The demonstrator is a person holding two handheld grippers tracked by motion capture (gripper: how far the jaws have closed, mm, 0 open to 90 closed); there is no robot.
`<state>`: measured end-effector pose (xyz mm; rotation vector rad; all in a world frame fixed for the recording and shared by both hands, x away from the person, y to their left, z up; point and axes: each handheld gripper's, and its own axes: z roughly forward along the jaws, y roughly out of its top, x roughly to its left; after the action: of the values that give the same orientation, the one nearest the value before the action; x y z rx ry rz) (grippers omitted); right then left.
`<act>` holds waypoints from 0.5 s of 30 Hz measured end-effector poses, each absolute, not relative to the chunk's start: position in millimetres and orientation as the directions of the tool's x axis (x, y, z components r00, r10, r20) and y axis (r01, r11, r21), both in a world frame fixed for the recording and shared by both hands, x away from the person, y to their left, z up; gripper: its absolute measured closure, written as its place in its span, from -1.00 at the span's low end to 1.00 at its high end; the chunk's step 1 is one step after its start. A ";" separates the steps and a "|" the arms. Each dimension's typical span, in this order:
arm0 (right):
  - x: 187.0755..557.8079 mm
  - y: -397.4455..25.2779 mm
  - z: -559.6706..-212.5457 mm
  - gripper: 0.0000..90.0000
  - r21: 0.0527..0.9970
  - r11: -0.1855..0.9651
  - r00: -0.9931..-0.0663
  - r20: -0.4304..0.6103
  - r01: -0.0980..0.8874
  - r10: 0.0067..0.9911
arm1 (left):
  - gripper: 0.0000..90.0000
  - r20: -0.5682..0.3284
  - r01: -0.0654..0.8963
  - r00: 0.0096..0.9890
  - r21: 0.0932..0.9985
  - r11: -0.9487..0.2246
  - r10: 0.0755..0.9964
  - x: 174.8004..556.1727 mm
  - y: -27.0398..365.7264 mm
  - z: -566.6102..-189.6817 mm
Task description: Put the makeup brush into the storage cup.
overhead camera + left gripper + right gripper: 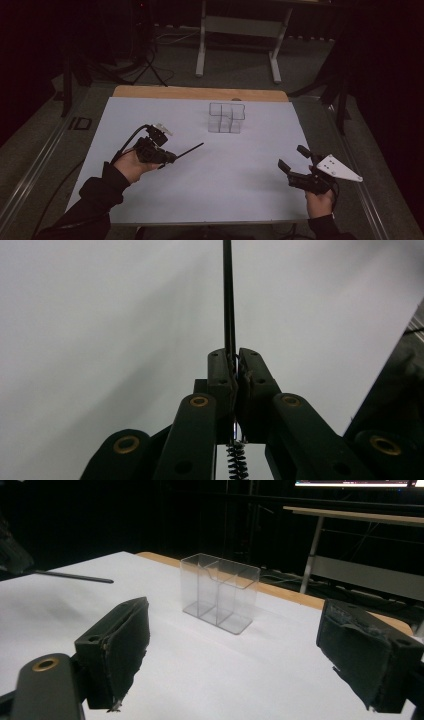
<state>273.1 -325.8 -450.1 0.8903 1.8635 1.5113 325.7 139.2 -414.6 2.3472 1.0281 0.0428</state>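
A clear plastic organiser [226,118] with several compartments stands upright on the white table sheet [150,200], toward the back centre; the right gripper view shows the organiser [220,591] ahead of the jaws. My left gripper [172,157] is shut on a thin black rod [191,149] that points right and away, toward the organiser. In the left gripper view the rod [229,295] runs straight up from the pinched jaws of my left gripper [235,362]. My right gripper [291,158] hovers at the right front, open and holding nothing, jaws wide apart [240,650].
A wooden table edge [200,93] runs along the back of the sheet. Beyond it stand a white desk frame [237,30] and dark stands. A metal rail [35,165] borders the left side. The rod tip [75,576] shows at left in the right gripper view.
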 end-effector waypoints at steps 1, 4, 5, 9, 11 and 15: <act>273.2 -325.6 -449.9 -0.70 0.980 0.142 -0.612 -0.027 0.140 0.790 | 0.91 -0.189 0.664 0.705 0.514 -0.543 0.684 326.6 137.9 -412.5; 273.4 -324.8 -447.9 -0.70 0.980 0.151 -0.610 -0.040 0.133 0.792 | 0.91 -0.190 0.643 0.728 0.522 -0.560 0.659 328.4 132.4 -407.2; 273.4 -324.8 -447.9 -0.70 0.980 0.151 -0.610 -0.040 0.133 0.792 | 0.91 -0.185 0.634 0.735 0.527 -0.566 0.652 328.5 131.1 -405.9; 277.4 -322.7 -436.8 -0.71 0.976 0.165 -0.637 -0.038 0.141 0.770 | 0.91 -0.180 0.604 0.764 0.536 -0.590 0.619 329.7 123.6 -400.5; 279.0 -322.3 -433.5 -0.71 0.974 0.173 -0.651 -0.038 0.144 0.758 | 0.91 -0.177 0.592 0.775 0.538 -0.600 0.606 329.4 120.2 -399.4; 290.9 -316.2 -418.4 -0.71 0.944 0.272 -0.722 -0.057 0.186 0.689 | 0.91 -0.158 0.558 0.805 0.533 -0.637 0.573 329.1 111.9 -399.3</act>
<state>290.9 -316.2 -418.4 0.7874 2.0867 1.4540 329.1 111.9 -399.3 2.4132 0.8332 0.0345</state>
